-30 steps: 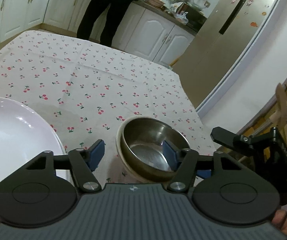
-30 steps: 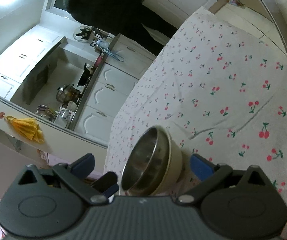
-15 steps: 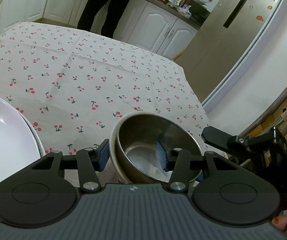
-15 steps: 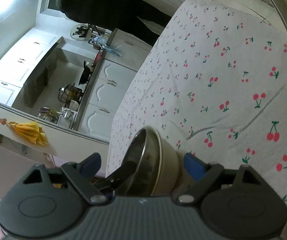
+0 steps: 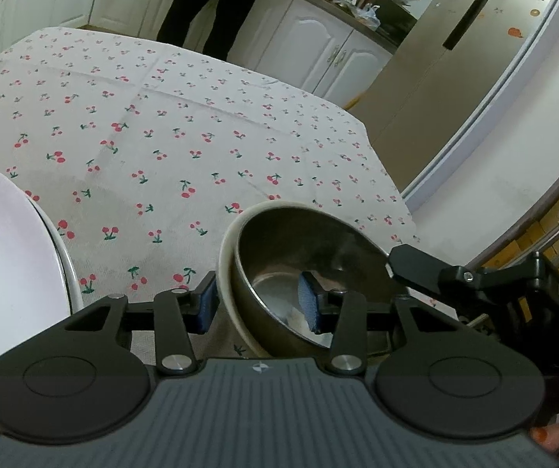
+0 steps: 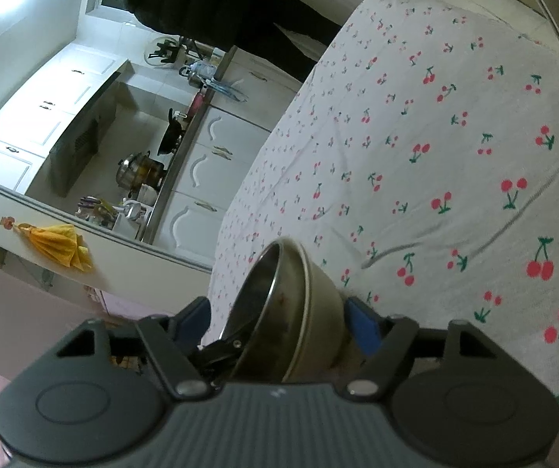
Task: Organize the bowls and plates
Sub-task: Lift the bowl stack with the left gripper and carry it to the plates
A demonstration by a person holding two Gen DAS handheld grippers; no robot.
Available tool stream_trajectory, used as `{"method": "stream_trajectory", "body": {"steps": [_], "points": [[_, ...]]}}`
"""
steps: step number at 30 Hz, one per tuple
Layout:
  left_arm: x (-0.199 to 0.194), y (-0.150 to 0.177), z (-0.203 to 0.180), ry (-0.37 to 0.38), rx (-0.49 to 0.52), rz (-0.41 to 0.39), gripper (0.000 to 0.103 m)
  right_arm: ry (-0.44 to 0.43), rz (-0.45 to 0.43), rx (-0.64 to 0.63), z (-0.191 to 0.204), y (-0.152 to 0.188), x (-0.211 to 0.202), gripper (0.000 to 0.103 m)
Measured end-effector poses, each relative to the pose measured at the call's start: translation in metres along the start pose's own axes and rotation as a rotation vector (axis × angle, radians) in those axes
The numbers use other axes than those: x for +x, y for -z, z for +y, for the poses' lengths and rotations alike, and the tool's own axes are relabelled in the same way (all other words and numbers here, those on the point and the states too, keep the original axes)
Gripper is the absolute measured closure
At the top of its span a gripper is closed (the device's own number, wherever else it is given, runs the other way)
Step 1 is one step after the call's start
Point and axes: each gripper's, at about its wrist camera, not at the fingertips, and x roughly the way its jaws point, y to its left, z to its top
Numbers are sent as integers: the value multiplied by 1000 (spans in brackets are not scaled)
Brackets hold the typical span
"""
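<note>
On the cherry-print worktop (image 5: 170, 117) sit 2 nested bowls: a steel bowl (image 5: 303, 253) inside a cream bowl (image 5: 229, 273). The left gripper (image 5: 258, 304) has just been closing, its jaws straddling their near rim. The right gripper (image 6: 279, 323) has just been closing around both bowls; contact unclear. A white plate (image 5: 2, 273) lies left

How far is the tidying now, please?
Done: the steel bowl sits nested in the cream bowl. In hand: both jaws have just been closing, the left gripper astride the bowls' near wall, the right gripper around both; grip unconfirmed. Left: the white plate lies apart on the tablecloth.
</note>
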Motion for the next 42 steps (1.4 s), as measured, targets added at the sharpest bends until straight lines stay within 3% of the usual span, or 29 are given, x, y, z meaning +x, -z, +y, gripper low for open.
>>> {"method": "stream_trajectory", "body": {"steps": [10, 25, 42], "points": [[1, 2, 0, 1, 8, 2, 66, 18, 13, -30, 1, 1, 4, 37], [-3, 3, 3, -10, -9, -13, 78, 29, 18, -51, 3, 3, 6, 39], [-26, 6, 6, 7, -20, -56, 80, 3, 16, -73, 11, 5, 0, 38]]}}
